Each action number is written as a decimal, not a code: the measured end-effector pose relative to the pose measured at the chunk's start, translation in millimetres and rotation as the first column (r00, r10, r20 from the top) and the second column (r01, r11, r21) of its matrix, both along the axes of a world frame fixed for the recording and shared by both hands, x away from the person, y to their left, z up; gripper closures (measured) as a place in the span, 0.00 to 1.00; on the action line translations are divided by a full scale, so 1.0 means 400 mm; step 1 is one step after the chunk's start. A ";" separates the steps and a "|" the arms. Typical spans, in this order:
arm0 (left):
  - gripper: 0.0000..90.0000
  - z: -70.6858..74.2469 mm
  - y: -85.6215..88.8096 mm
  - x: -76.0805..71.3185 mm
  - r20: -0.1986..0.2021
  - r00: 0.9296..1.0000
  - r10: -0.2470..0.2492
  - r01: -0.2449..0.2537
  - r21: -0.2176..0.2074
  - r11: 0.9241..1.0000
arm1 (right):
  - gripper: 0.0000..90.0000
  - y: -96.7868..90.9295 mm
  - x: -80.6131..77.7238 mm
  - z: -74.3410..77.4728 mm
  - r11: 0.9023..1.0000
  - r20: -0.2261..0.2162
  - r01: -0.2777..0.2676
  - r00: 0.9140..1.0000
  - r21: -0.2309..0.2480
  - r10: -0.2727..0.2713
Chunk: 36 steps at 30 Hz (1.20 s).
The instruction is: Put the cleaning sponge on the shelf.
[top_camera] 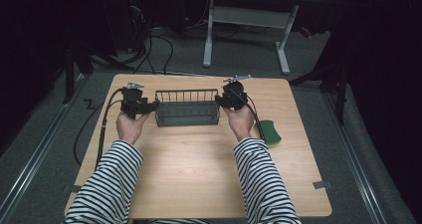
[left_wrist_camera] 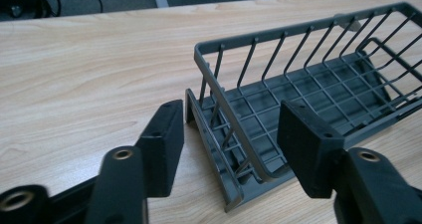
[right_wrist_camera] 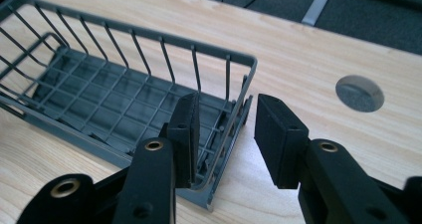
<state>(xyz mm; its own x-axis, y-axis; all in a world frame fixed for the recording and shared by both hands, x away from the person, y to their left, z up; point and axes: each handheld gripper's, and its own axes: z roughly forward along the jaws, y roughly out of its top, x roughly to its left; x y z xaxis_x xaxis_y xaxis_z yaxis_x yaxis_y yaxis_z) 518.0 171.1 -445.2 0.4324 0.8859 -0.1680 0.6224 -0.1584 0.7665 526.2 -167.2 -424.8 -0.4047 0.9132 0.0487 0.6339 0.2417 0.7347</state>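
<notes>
Dim room w/ grey carpet; light wooden desk (top_camera: 199, 159) in the middle. High view: grey wire basket w/ flat plastic base (top_camera: 187, 107) sits at the desk's far-centre. Left gripper (top_camera: 152, 104) is at the basket's left end, right gripper (top_camera: 219, 100) at its right end, each in a hand w/ striped sleeve. Green oval sponge (top_camera: 269, 132) lies near the right forearm.

Left gripper view: jaws about half open, straddling the basket's (left_wrist_camera: 298, 89) end wall, one pad (left_wrist_camera: 164, 144) outside, other inside; pads not pressing on it.

Right gripper view: jaws part open, straddling the other end wall of the basket (right_wrist_camera: 99, 99); inner pad (right_wrist_camera: 185, 134) close to the wires, outer one clear. Grey round cable cap (right_wrist_camera: 359, 92) set in the desk beyond.
</notes>
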 end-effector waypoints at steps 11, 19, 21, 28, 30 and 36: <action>0.70 -0.009 -0.016 0.000 -0.015 0.999 -0.042 0.042 -0.014 0.999 | 0.79 0.013 0.004 -0.027 0.999 -0.063 -0.038 0.997 -0.030 0.036; 0.81 -0.005 -0.021 -0.011 -0.025 0.998 -0.056 0.057 0.013 0.998 | 0.85 -0.003 -0.003 -0.026 0.998 -0.079 -0.047 0.996 -0.046 0.043; 0.81 -0.002 -0.025 -0.015 -0.026 0.998 -0.064 0.064 0.015 0.998 | 0.85 -0.008 -0.006 -0.026 0.998 -0.081 -0.044 0.996 -0.041 0.041; 0.83 0.009 -0.047 -0.040 -0.027 0.993 -0.116 0.117 0.040 0.992 | 0.85 -0.036 -0.031 -0.025 0.998 -0.088 -0.049 0.995 -0.041 0.045; 0.83 0.010 -0.054 -0.051 -0.027 0.991 -0.130 0.131 0.038 0.991 | 0.85 -0.045 -0.039 -0.023 0.998 -0.094 -0.049 0.995 -0.042 0.045; 0.83 0.010 -0.068 -0.069 -0.028 0.989 -0.148 0.149 0.033 0.988 | 0.85 -0.068 -0.070 -0.023 0.998 -0.098 -0.058 0.994 -0.038 0.054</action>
